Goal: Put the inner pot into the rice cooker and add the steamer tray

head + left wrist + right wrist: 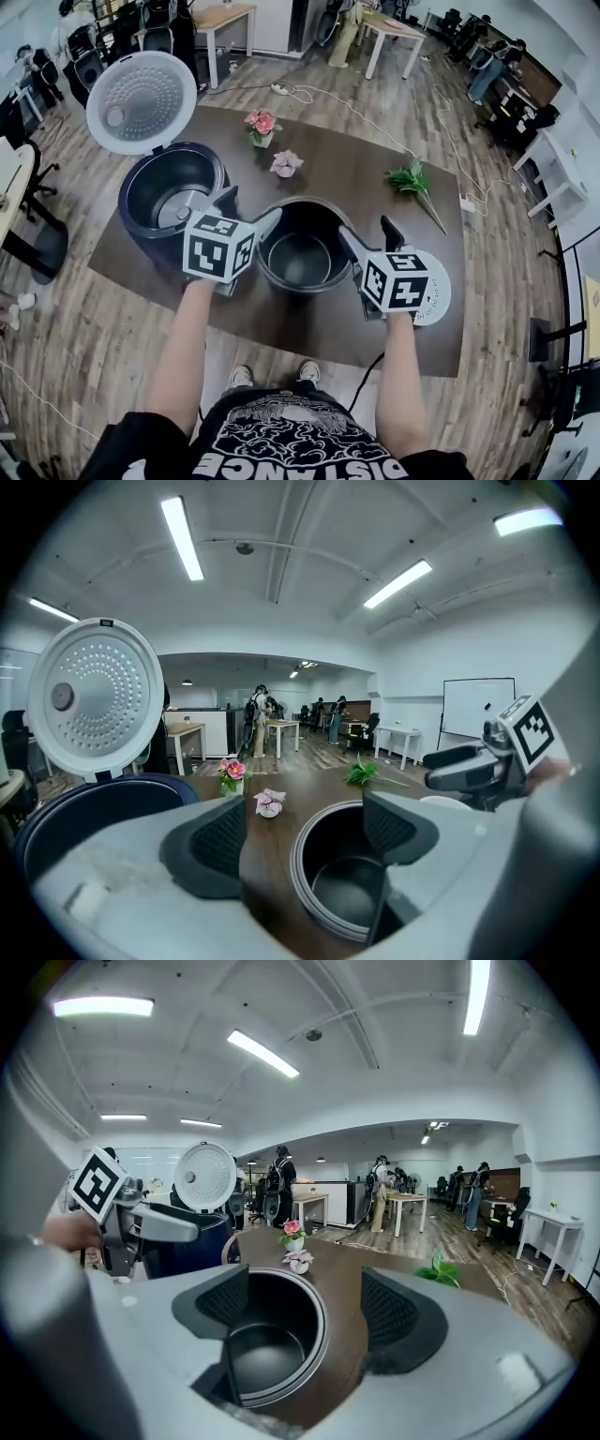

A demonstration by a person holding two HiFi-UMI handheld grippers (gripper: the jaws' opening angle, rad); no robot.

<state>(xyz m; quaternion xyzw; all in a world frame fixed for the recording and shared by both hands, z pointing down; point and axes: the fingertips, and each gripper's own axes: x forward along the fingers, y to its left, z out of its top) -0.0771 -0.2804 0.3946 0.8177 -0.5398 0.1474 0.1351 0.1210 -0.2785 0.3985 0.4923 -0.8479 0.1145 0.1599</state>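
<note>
**Q:** Where is the pot?

**A:** The pot (pixel 300 261) stands upright between both grippers. The cooker (pixel 141 192) is just left of the pot, with its lid raised.

**Q:** What is the jaw state?

**A:** The left gripper (pixel 251 208) and right gripper (pixel 367 232) both have their jaws apart. Each straddles the pot rim, unclamped, on opposite sides. The tray (pixel 437 298) lies right of the pot, and the leftward path looks open.

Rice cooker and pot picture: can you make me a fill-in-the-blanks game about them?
The rice cooker has its lid ____.
The inner pot sits ____ the left gripper and the right gripper.
The white steamer tray lies by the ____ gripper.
Missing words: open; between; right.
</note>
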